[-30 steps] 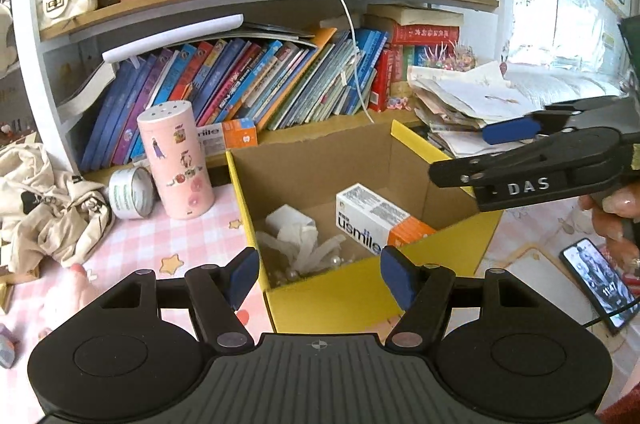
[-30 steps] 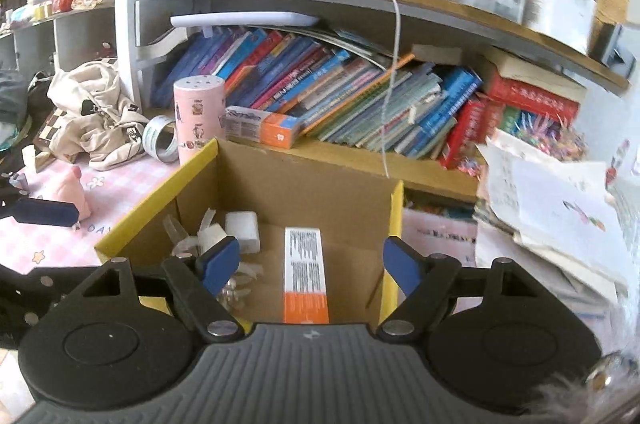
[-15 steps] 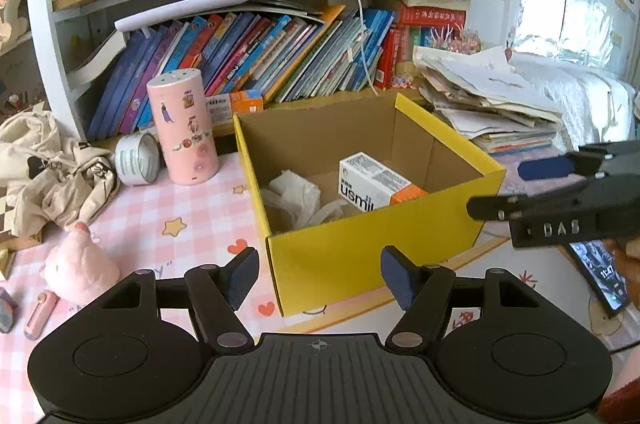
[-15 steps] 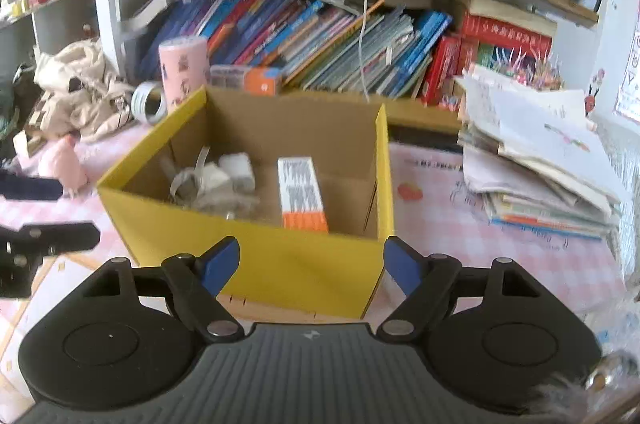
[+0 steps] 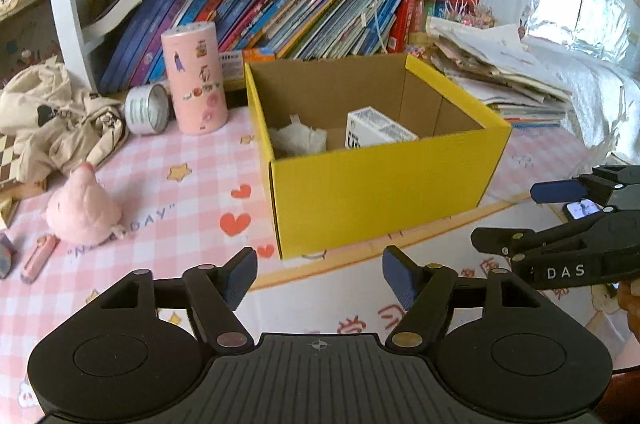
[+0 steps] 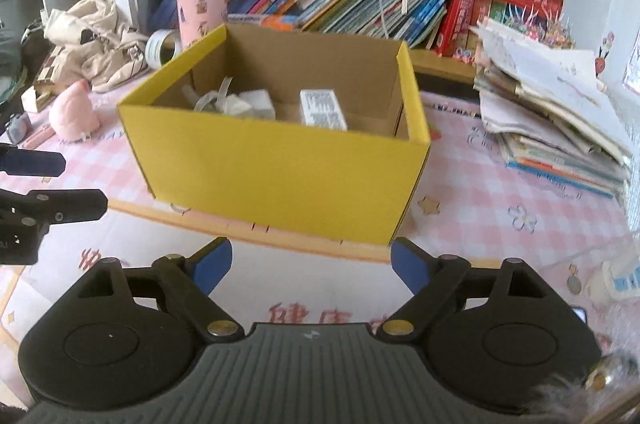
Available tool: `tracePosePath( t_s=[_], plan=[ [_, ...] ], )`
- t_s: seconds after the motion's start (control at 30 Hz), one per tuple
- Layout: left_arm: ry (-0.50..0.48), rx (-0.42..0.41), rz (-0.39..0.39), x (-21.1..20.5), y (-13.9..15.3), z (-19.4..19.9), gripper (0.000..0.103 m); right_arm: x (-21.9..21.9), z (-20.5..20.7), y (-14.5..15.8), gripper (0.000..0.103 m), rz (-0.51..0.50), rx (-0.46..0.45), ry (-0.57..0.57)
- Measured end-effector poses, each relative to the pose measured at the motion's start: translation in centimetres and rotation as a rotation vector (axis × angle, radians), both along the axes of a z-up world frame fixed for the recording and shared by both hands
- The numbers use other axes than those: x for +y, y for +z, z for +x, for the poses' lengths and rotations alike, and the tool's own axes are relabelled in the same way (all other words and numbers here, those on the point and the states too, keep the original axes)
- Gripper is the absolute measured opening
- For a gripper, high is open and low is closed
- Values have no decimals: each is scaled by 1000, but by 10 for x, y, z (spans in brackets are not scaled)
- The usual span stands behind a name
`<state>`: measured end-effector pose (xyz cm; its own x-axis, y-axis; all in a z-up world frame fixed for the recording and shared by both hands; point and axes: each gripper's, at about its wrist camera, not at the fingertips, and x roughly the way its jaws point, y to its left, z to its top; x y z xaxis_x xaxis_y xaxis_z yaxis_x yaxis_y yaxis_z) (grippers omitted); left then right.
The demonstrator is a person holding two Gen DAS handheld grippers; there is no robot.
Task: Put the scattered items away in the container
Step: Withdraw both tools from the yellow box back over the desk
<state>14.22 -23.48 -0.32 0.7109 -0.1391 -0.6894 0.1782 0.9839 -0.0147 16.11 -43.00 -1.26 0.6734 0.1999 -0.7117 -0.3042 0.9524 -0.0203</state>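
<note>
Lying loose near the desk's left edge, the pink plush toy (image 5: 82, 210) and small pink tube (image 5: 38, 258) sat far nearer the left gripper (image 5: 319, 274). Both it and the right gripper (image 6: 311, 266) faced the yellow cardboard box (image 5: 384, 184), jaws apart, just widened, nothing between them.

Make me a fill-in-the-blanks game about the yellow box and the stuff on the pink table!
1. The white carton lies ____ the yellow box.
2. The pink plush toy sits on the table to the ____ of the box in the left wrist view.
3. The tape roll stands next to the tall ____ canister.
4. Both the left gripper and the right gripper hold ____.

Answers: inside; left; pink; nothing
</note>
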Motion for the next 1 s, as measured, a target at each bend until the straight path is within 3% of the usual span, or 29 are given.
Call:
tracePosePath(
  t_s=[0.07, 0.3, 1.0],
  plan=[
    [1, 13, 12, -2, -4, -3, 81, 3, -3, -4, 91, -1, 17, -3],
    [-32, 39, 27, 1, -10, -12, 81, 15, -9, -9, 96, -13, 32, -27],
    [-166, 63, -9, 90, -12, -14, 82, 109, -38, -4, 98, -69, 44, -131]
  ],
)
